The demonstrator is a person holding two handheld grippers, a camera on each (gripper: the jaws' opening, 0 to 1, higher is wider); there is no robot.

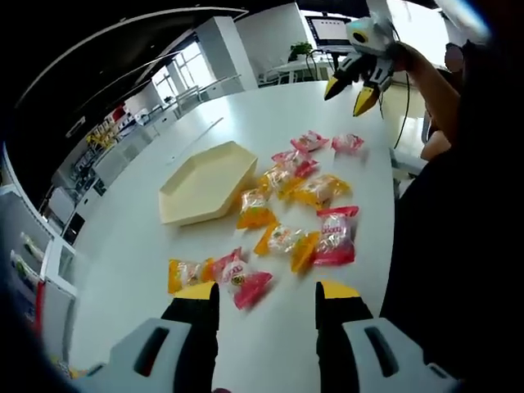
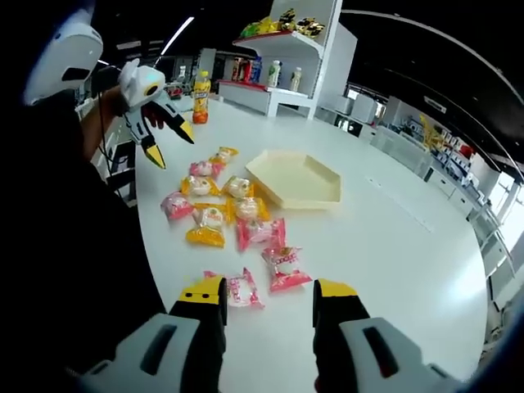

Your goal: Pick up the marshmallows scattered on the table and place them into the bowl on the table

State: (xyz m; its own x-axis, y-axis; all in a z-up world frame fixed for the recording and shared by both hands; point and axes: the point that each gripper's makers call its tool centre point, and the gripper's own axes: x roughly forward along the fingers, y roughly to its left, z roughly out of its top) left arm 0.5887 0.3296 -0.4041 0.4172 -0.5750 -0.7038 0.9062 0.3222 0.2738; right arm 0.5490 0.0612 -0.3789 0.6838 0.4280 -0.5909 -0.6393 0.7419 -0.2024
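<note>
With both the left gripper (image 1: pixel 268 299) and the right gripper (image 2: pixel 270 296) open and holding nothing, the likely trouble is a jaw pushing a slick wrapped marshmallow (image 2: pixel 238 288) along the table (image 2: pixel 393 246) instead of pinching it, or catching two at once where the marshmallows (image 1: pixel 288 196) overlap just beside the bowl (image 1: pixel 205 184) (a shallow cream hexagon, nothing in it yet). The table is smooth, glossy white; past the bowl stand shelves (image 2: pixel 278 45) of bottles and bright windows.
</note>
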